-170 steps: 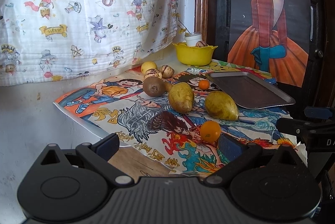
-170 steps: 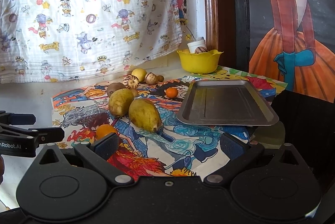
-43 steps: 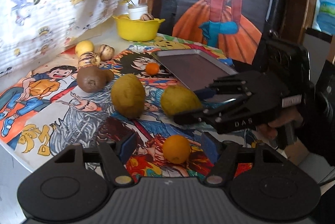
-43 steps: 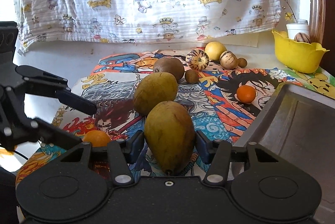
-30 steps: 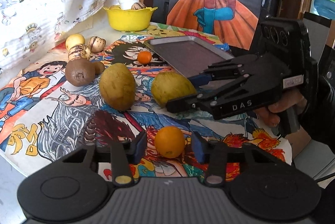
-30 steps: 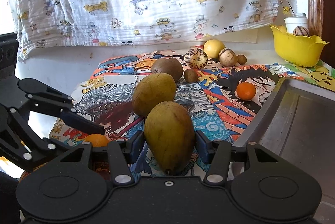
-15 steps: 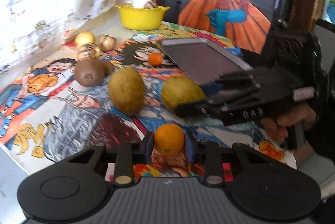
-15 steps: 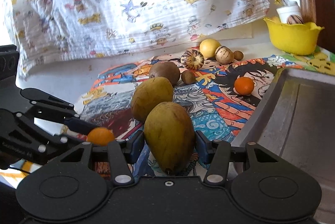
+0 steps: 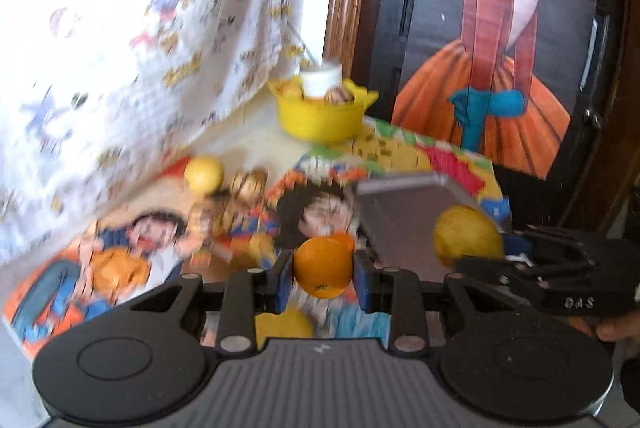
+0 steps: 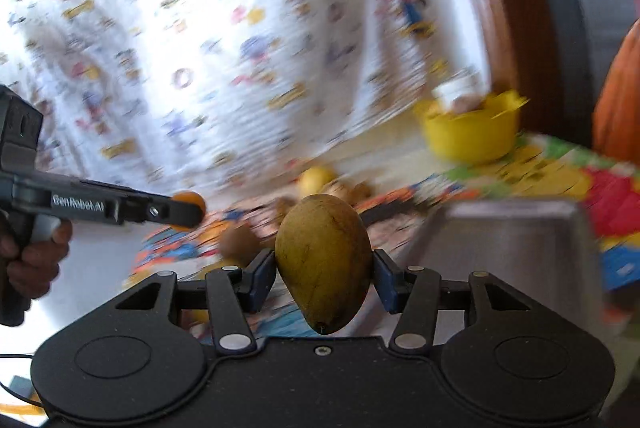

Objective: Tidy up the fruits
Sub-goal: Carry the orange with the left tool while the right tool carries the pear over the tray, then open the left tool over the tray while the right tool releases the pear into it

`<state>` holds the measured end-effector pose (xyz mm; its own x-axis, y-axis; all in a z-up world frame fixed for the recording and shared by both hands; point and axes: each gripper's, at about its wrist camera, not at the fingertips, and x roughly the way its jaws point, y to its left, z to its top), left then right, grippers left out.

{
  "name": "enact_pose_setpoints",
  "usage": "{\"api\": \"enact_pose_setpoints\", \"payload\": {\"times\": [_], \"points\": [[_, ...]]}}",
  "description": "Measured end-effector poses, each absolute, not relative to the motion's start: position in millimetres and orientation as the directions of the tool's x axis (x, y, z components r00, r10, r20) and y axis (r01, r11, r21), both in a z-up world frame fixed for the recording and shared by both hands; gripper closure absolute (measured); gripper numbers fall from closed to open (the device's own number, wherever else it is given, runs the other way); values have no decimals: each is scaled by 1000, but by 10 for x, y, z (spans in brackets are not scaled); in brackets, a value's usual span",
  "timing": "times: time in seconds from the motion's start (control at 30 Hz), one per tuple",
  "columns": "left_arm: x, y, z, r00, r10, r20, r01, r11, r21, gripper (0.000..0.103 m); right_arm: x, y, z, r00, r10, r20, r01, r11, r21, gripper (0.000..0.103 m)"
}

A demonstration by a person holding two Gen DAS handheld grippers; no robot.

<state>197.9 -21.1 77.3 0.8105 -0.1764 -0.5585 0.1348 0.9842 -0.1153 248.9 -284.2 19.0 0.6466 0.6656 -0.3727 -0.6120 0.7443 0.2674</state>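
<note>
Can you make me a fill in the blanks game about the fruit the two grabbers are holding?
1. The left gripper is shut on a small round ____.
2. The right gripper is shut on a big greenish ____.
3. The bowl at the back of the table is ____ in colour.
4. The metal tray has ____ fruit showing in it.

Missing words: orange; mango; yellow; no
</note>
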Motion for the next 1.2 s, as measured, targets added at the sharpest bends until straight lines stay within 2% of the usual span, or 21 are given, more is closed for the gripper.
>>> {"api": "enact_pose_setpoints", "payload": {"times": [0.27,0.47,0.7,0.93,1.2], "points": [[2759,-553,844,823,-193,-535,70,968,-241,68,3145,-3343,249,757,511,-407,-482,857,181,49],[3417,-984,592,798,-222,-560,126,971,-204,68,3755,-3538,16,771,450,-450,-435,889,143,49],[3989,-1261,115,751,-218,-623,159,976,-150,68,4092,-3452,-278,762,416,-497,-432,897,90,49],[4242,-1339,-215,710,-186,-679,157,982,-104,68,4215,-3399,-431,745,389,-542,-449,893,23,49],[4308,-1377,-320,695,-185,-695,172,981,-89,68,4213,-3409,-457,740,390,-548,-459,889,14,48]]}}
